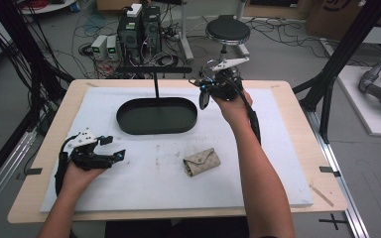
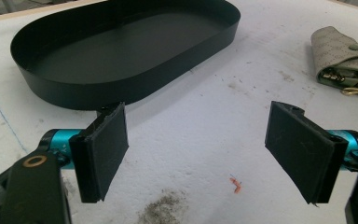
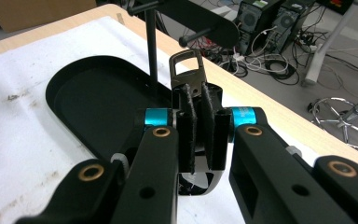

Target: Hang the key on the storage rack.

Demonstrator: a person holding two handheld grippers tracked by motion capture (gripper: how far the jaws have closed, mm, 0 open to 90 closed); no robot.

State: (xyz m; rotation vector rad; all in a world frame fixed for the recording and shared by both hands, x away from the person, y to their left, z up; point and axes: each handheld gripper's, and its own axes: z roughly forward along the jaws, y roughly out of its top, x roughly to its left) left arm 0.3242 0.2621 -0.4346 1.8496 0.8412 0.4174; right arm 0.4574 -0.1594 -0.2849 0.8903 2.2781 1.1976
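Held item: a grey metal clip with a rectangular loop (image 3: 189, 70), its loop poking up above the pads, over the far right end of the tray.
Right hand-held gripper (image 3: 200, 126): pressed together on the metal clip, raised above the counter near the tray's far right rim (image 1: 204, 96).
Tray: black oval metal tray (image 1: 129, 121) with a thin upright post and crossbar, on the white mat.
Left hand-held gripper (image 2: 196, 149): jaws spread with nothing between them, low over the mat at the near left (image 1: 106, 148).
Pouch: beige quilted key pouch with a snap (image 1: 202, 161), lying on the mat, well apart from both.
Counter: pale wooden counter (image 1: 297, 129) under a white mat.
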